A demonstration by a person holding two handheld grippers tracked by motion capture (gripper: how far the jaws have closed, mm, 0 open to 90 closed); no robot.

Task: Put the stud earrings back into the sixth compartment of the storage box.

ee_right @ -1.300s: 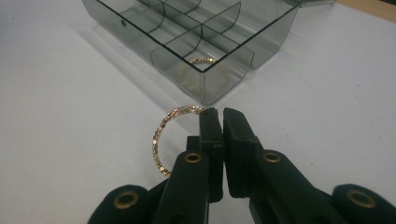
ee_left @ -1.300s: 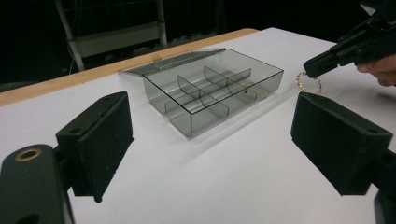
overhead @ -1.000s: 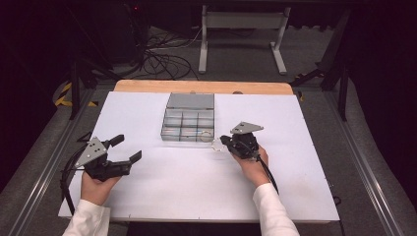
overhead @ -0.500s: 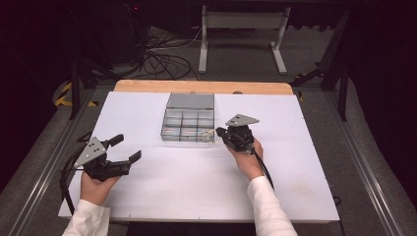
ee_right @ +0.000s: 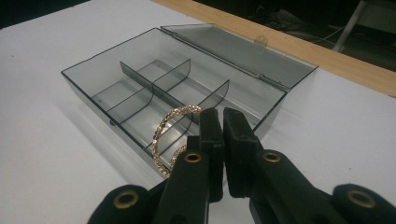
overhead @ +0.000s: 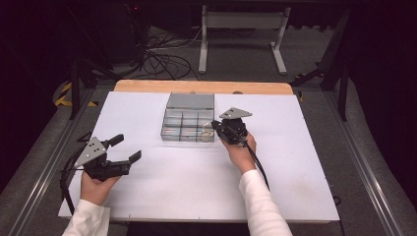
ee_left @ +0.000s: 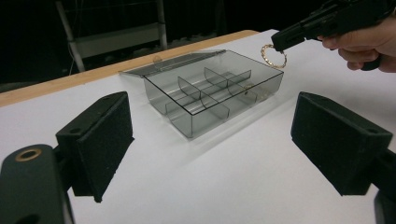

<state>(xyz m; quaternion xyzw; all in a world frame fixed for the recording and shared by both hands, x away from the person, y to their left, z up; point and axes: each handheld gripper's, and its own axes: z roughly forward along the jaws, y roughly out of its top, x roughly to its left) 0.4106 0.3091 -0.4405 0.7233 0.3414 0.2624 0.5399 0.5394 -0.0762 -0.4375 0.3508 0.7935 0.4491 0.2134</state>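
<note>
White table; right gripper clenched on gold ring over compartment box; left gripper wide, empty.

R gripper at organizer box w/ ring; L gripper apart.

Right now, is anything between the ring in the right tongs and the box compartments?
Nothing visible. The lid lies folded back, the compartments of the box are open, and the ring hangs at its near right edge.
</note>
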